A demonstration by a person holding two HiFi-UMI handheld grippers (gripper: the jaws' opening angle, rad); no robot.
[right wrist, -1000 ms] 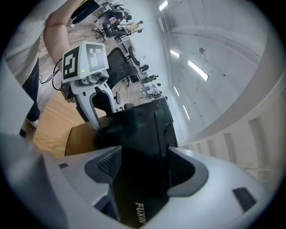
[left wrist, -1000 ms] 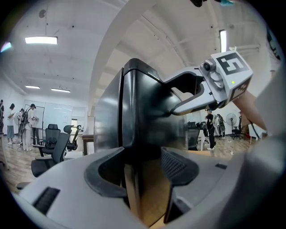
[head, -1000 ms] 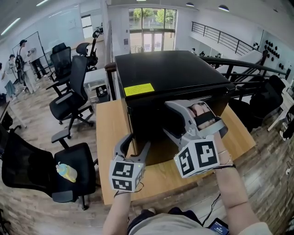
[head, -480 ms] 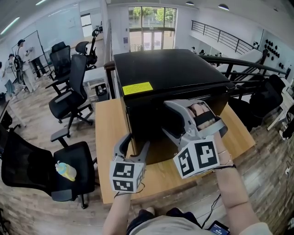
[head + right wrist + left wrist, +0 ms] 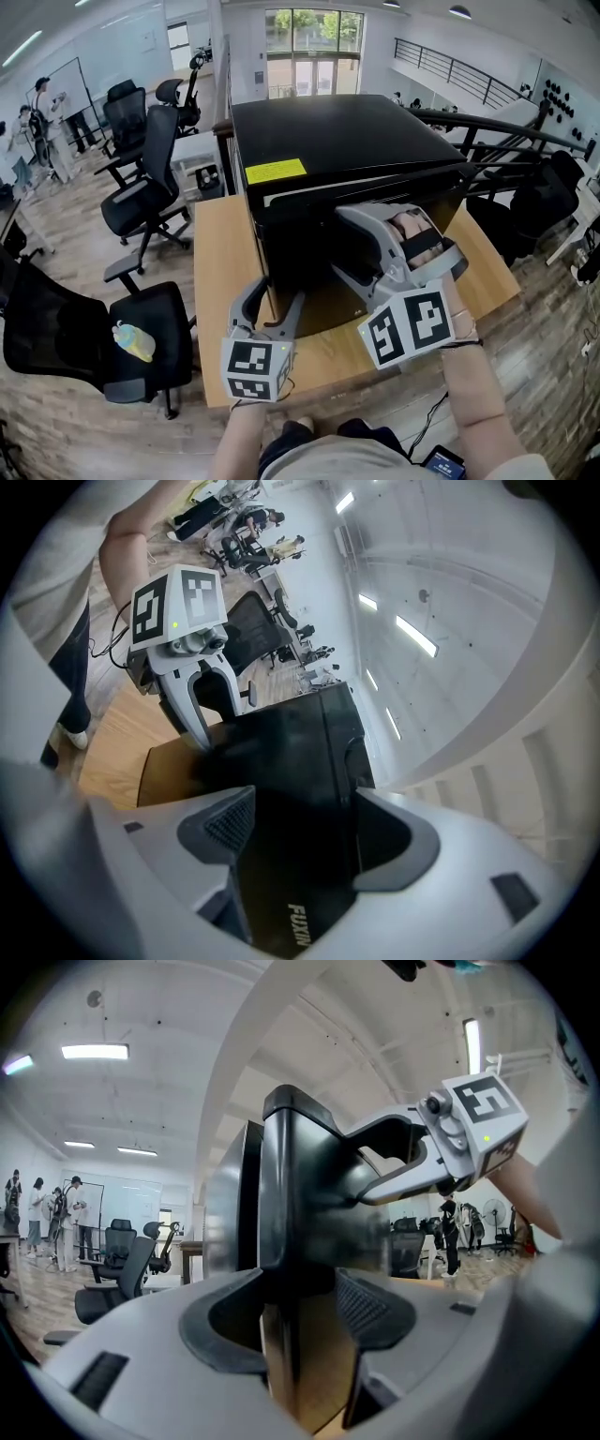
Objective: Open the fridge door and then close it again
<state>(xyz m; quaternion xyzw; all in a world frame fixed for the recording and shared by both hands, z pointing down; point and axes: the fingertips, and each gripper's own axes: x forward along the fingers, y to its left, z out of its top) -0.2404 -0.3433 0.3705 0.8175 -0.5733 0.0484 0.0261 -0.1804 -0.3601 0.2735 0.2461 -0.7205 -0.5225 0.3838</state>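
Fridge (image 5: 347, 141): black, on the wooden table (image 5: 220, 272), straight ahead of me, with a yellow label (image 5: 275, 171) on its top. I see the top well from the head view.
Door (image 5: 300, 253): it faces me, so steeply foreshortened from above that I make out little of its front. A thin pale line runs under the top edge; I cannot tell whether that is a gap.
Left gripper (image 5: 277, 291): at the fridge's front left corner, jaws apart, with the door's black edge standing upright between them. In its own view the edge fills the middle of the gap. I cannot tell whether either pad touches it.
Right gripper (image 5: 339, 240): at the door's front, jaws spread wide, the black face with the print "FUXIN" between them and nothing clamped.
Hands: my right hand (image 5: 412, 239) shows inside the gripper's frame; the left one is hidden under the marker cube.
Hidden: the fridge's lower front lies behind both grippers.
Surroundings: office chairs (image 5: 141, 202) at the left; one seat carries a yellowish thing (image 5: 131, 339), too small for me to name. People (image 5: 42, 112) stand far off.
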